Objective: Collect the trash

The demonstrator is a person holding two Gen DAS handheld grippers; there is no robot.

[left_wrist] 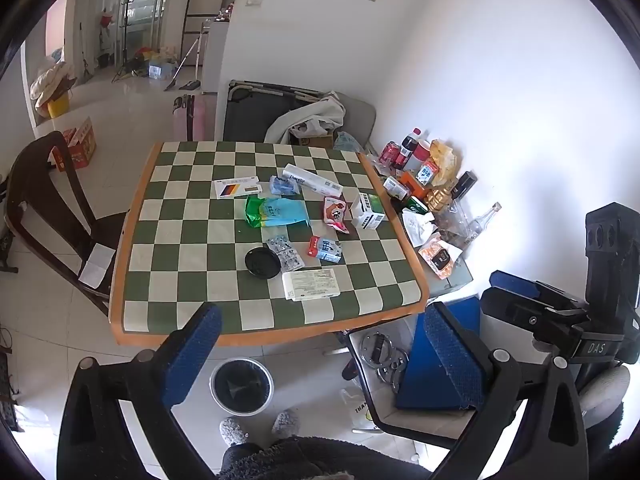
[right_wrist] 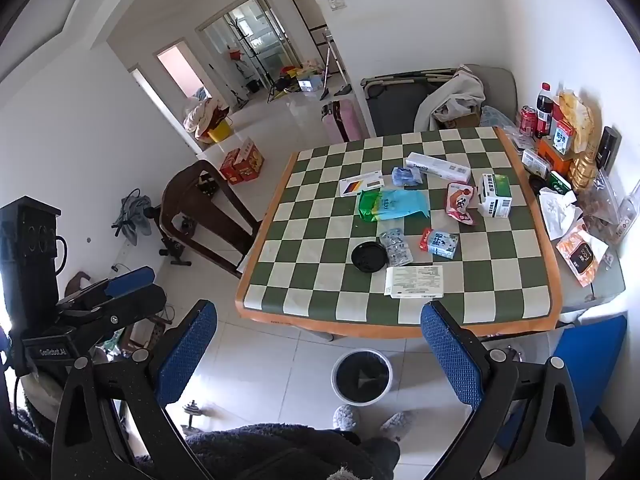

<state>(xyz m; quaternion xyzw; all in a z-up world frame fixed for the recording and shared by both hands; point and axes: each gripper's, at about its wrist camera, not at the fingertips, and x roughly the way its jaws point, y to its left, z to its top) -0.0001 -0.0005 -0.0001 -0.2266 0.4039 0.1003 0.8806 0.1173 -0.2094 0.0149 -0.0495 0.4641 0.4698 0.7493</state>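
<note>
Trash: scattered litter lies across the middle of the green-and-cream checkered worktop (left_wrist: 192, 240), none of it held.
Green and blue bag (left_wrist: 276, 211): flat near the centre of the worktop, beside a pink snack packet (left_wrist: 335, 212).
Black round lid (left_wrist: 263, 262): on the near half, touching a clear blister pack (left_wrist: 285, 252) on its right.
White printed box (left_wrist: 311, 284): lying flat closest to the near edge, just past the black lid.
Small red and blue carton (left_wrist: 325, 249): on its side, right of the blister pack.
Green and white box (left_wrist: 368, 211): near the worktop's right edge.
Long white box (left_wrist: 313, 181) and flat box with coloured stripes (left_wrist: 237, 188): farther back, with a crumpled blue wrapper (left_wrist: 283, 185) between them.
Trash bin (left_wrist: 241, 385): round, black-lined, on the floor below the near edge of the worktop, in front of the person's grey slippers (left_wrist: 259, 427).
Side clutter: bottles, a red can (left_wrist: 389, 153) and packets are heaped on a lower surface to the right, against the wall.
Left hand-held gripper (left_wrist: 322, 354): raised well short of the worktop, blue-padded fingers spread wide apart with nothing between them.
Right hand-held gripper (right_wrist: 318, 350): held level with the other, also short of the worktop, fingers wide apart and holding nothing.
Chair (left_wrist: 48, 208): dark wood, left of the worktop.
</note>
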